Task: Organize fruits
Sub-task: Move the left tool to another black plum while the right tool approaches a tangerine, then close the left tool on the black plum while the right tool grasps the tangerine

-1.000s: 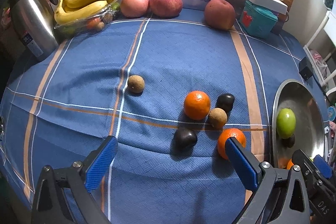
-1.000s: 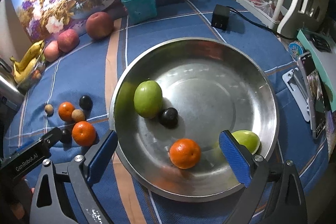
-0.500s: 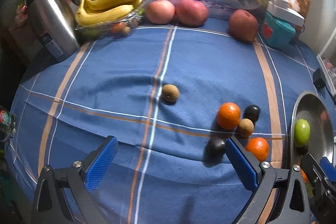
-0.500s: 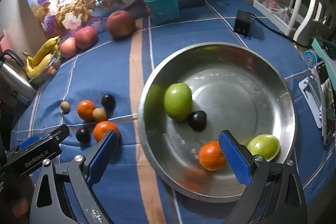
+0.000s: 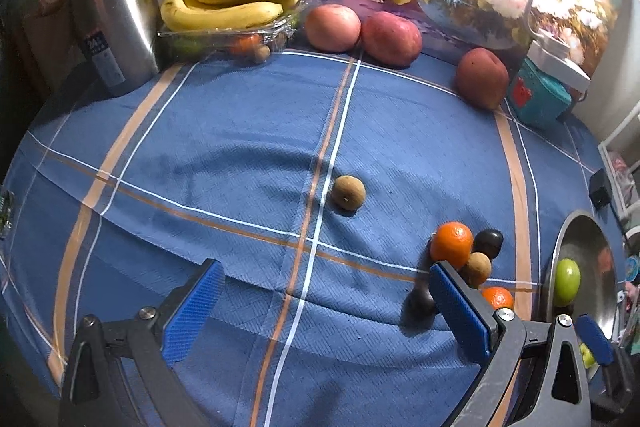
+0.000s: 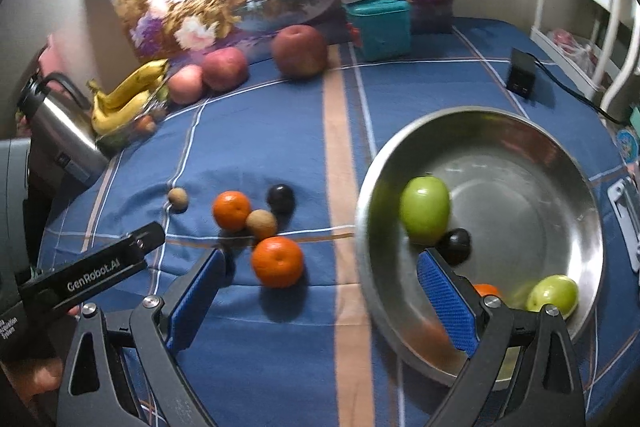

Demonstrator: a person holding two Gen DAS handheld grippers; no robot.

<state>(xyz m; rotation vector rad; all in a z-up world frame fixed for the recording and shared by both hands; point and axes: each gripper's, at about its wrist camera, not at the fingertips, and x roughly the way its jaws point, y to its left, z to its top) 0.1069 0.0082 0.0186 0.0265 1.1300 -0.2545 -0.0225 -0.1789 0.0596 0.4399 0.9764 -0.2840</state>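
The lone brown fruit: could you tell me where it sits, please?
In the left wrist view, the lone brown fruit lies mid-tablecloth, apart and left of the orange cluster.

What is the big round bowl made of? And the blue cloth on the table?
The bowl looks like polished metal, probably stainless steel: it is silvery and mirrors the green fruit inside. The tablecloth seems to be woven fabric: matte, finely textured, slightly wrinkled.

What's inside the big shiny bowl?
In the metal bowl: two green fruits, one dark round fruit, and an orange mostly hidden behind the right gripper's finger.
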